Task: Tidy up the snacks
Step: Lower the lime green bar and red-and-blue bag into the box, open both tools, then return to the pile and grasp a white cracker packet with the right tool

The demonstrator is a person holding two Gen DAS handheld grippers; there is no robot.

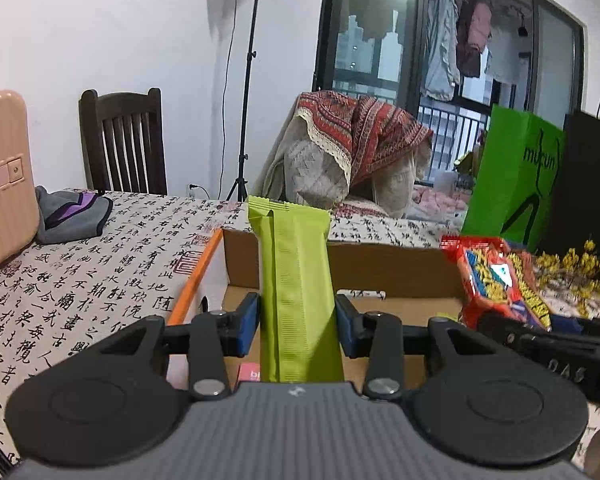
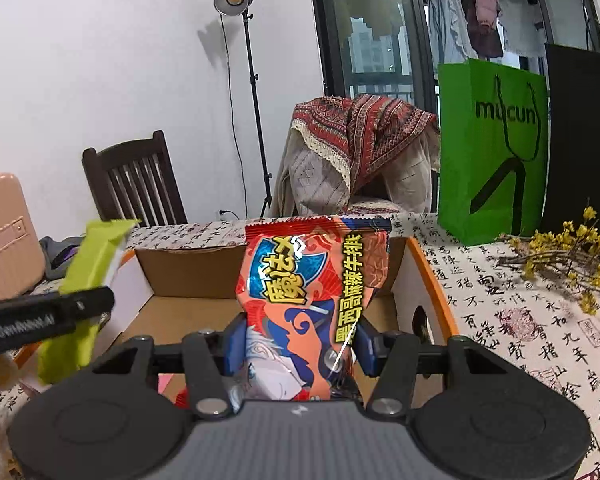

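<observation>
left gripper [image 1: 296,322] is clamped on a green snack bar [image 1: 296,292], its blue pads pressing both long edges, the bar standing upright with its crimped top pointing to the far side. it sits above the open cardboard box [image 1: 380,260], which rests on the surface [image 1: 80,280] with the calligraphy-print cloth. something pink peeks out low in the box under the bar, too little of it to name.

right gripper [image 2: 298,342] is pinched tight on a red snack packet [image 2: 312,300], squeezing its lower half so the pack bulges above the fingers, printed face toward the camera, also upright over the same box. from the right wrist view the green bar shows at the left, over the box's left wall; from the left wrist view the red packet shows blurred at the right.

beyond the box on the right stands a green paper bag [image 2: 492,152], a black bag just beside it, and yellow flower sprigs [image 2: 560,256] lying near them.
</observation>
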